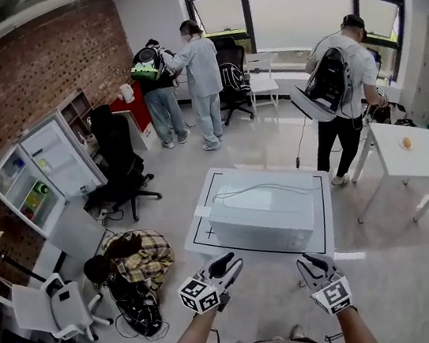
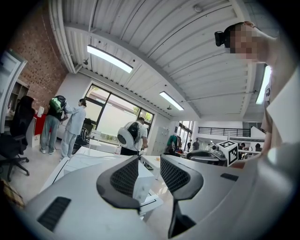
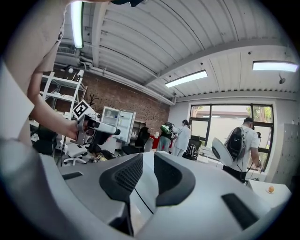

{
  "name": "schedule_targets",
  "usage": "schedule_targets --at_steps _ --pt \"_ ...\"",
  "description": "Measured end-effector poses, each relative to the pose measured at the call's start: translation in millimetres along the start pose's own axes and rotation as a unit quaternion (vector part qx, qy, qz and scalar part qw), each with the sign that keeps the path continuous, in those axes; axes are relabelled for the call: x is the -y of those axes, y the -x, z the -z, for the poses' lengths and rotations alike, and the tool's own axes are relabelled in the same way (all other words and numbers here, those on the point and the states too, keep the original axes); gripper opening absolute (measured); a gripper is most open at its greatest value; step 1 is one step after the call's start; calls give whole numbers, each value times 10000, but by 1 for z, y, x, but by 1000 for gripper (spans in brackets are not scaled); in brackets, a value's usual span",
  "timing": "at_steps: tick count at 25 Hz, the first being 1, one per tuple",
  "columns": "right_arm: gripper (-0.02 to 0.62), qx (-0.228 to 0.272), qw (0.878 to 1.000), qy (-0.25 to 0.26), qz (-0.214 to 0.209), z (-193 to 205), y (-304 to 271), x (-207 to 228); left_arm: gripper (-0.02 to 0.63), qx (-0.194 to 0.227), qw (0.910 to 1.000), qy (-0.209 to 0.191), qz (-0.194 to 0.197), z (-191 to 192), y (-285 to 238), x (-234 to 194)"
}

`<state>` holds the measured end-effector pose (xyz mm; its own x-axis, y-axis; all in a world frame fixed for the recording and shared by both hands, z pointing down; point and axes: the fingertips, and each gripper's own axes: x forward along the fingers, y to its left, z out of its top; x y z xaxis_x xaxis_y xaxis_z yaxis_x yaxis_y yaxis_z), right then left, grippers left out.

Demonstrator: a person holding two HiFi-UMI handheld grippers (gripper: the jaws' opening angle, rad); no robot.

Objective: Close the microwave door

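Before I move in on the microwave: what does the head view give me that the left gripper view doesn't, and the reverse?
Head view only: the left gripper and right gripper side by side, both short of the microwave, plus its whole top and the white chair at lower left. Left gripper view only: its own jaws standing apart with nothing between the pads, plus the ceiling lights. Both: the microwave, the right gripper's marker cube, and the person with the backpack.
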<state>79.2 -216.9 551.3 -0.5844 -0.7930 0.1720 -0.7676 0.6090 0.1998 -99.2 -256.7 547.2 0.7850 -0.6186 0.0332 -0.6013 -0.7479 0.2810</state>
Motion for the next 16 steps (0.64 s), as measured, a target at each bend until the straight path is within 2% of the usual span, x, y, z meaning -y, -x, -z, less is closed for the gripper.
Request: schedule_targets --at_steps 16 --pt "55 -80 9999 15 147 7 23 8 137 -62 9998 41 196 13 -12 21"
